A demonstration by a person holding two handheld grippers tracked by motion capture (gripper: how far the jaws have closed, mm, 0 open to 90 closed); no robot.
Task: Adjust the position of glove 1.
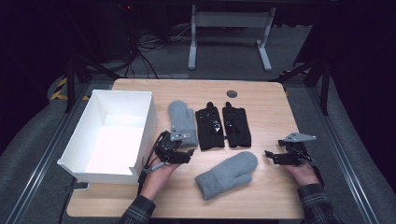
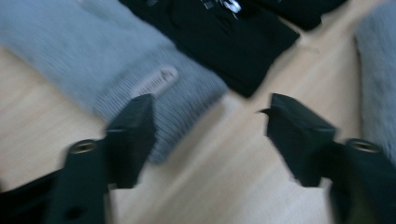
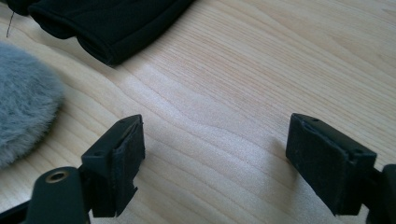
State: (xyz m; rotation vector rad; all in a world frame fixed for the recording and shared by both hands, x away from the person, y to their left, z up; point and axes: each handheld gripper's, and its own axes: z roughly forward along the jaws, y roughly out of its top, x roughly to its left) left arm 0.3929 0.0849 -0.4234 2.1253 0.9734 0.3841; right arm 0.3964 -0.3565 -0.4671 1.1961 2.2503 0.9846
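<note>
Wooden table (image 1: 261, 100) holds a white box (image 1: 112, 135), two black gloves (image 1: 223, 125) and two grey mittens. Left gripper (image 1: 180, 156), jaws apart and holding nothing, sits by one grey mitten's (image 1: 181, 120) cuff. Right gripper (image 1: 275, 157) is wide apart over bare wood.

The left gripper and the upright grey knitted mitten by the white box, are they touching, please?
Cannot tell. In the left gripper view the left gripper stands open, one jaw overlapping the grey knitted mitten's cuff, but blur hides any contact or gap.
</note>
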